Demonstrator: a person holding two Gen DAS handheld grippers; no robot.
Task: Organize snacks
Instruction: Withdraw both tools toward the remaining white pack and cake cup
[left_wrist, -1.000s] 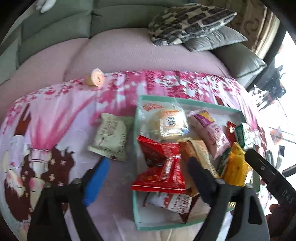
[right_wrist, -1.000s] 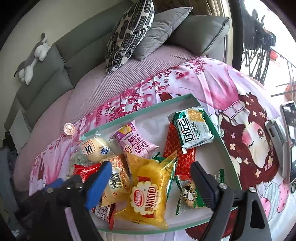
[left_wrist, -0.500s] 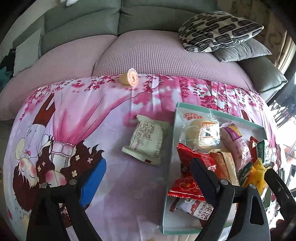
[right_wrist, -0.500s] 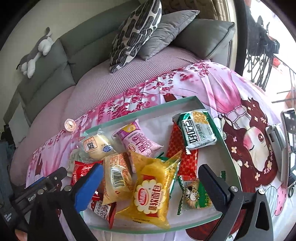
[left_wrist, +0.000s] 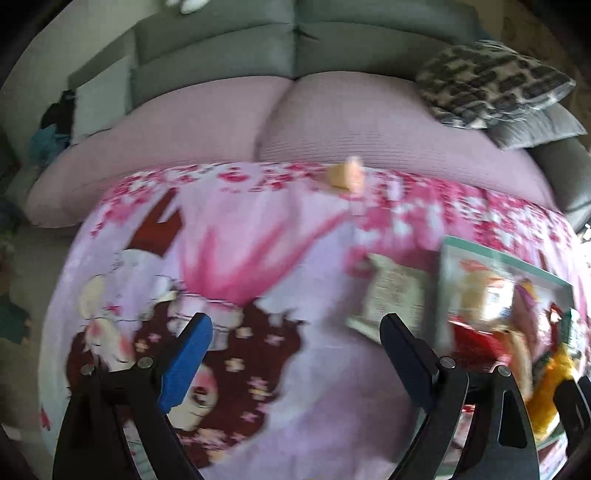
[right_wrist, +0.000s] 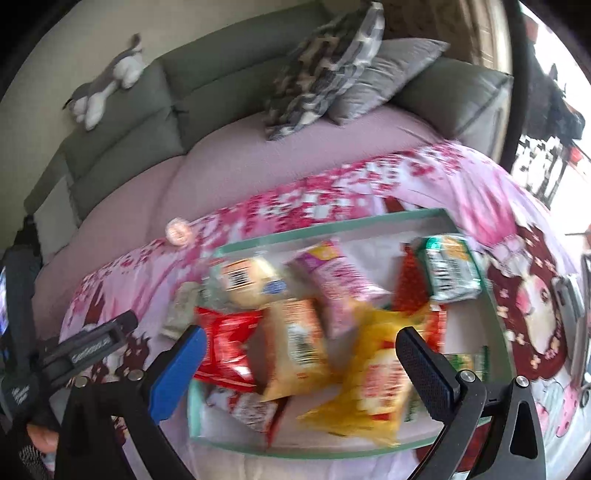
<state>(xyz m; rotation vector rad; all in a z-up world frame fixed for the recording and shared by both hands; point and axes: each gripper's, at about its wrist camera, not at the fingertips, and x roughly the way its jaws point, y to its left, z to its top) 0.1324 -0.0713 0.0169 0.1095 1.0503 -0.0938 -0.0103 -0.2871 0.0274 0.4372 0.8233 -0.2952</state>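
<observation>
Left gripper (left_wrist: 295, 354): fingers spread wide, nothing between them; it hangs over the pink printed blanket (left_wrist: 258, 258), left of the tray. The picture is blurred.

Right gripper (right_wrist: 299, 354): fingers spread wide, holding nothing; it hangs over the near half of the tray.

Tray (right_wrist: 325, 230): shallow, green-rimmed, white inside, lying on the blanket. In the left wrist view its far-left corner (left_wrist: 480, 249) shows at the right edge.

Contents of the tray, seen from the right wrist:
- yellow packet (right_wrist: 373, 373) at the near middle, lying on top of others
- orange packet (right_wrist: 299, 343) just left of it, touching
- red packet (right_wrist: 225, 347) at the near left
- red-and-white packet (right_wrist: 255, 410) at the near-left corner, partly under the others
- round bun in clear wrap (right_wrist: 251, 282) at the far left
- pink packet (right_wrist: 340, 284) at the far middle
- green packet (right_wrist: 448, 269) at the far right, resting on a flat red packet (right_wrist: 410, 284)
- small green packet (right_wrist: 467, 363) at the near right, partly hidden by the finger

Outside the tray: a pale green packet (left_wrist: 393, 295) lies flat on the blanket just beside the tray's left wall – apart or touching, cannot tell. A small jelly cup (left_wrist: 349, 177) lies at the blanket's far edge, well apart from the tray.

Surroundings: lilac sofa seat (left_wrist: 221, 122), green back cushions (left_wrist: 221, 48), patterned pillow (right_wrist: 325, 66) on a grey pillow (right_wrist: 388, 74), and a stuffed toy (right_wrist: 107, 85) on the sofa back.
</observation>
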